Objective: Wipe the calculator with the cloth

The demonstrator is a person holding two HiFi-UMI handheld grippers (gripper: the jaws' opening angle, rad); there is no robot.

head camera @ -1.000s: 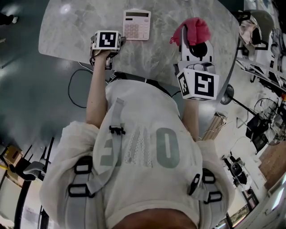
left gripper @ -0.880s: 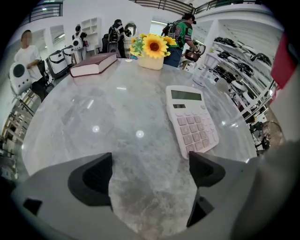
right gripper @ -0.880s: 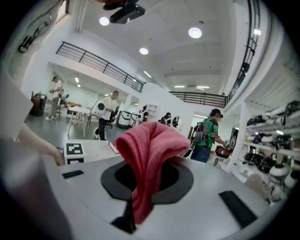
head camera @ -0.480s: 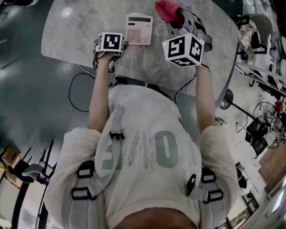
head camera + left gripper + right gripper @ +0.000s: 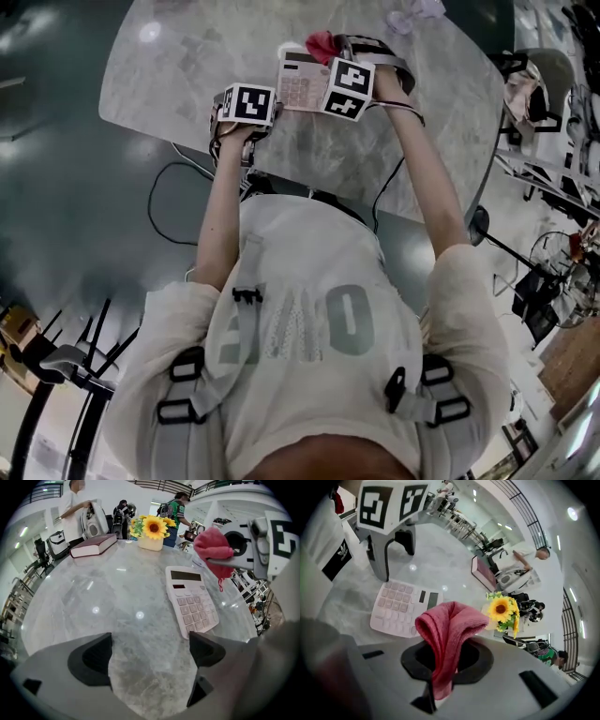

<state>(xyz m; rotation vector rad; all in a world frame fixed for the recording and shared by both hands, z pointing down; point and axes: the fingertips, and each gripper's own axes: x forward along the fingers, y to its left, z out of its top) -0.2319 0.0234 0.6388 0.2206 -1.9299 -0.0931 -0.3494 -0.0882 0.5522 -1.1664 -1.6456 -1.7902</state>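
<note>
A pale pink calculator (image 5: pixel 300 82) lies flat on the marble table (image 5: pixel 187 66), also seen in the left gripper view (image 5: pixel 191 603). My right gripper (image 5: pixel 445 667) is shut on a red cloth (image 5: pixel 447 634), which bunches up between its jaws. The cloth (image 5: pixel 321 43) hangs just above the calculator's far end, near the display. My left gripper (image 5: pixel 150 656) is open with nothing between its fingers (image 5: pixel 91 660). It rests low over the table, just left of the calculator's near corner. The right gripper's marker cube (image 5: pixel 349 87) hides the calculator's right side in the head view.
A sunflower pot (image 5: pixel 153 534) and a dark red book (image 5: pixel 93 545) sit at the table's far side. A crumpled white item (image 5: pixel 412 14) lies far right. People stand beyond the table. A cable (image 5: pixel 164 197) loops on the floor by the near edge.
My right gripper has carried the red cloth from the table's right side leftward and away from me, to above the calculator. The left gripper has stayed put.
</note>
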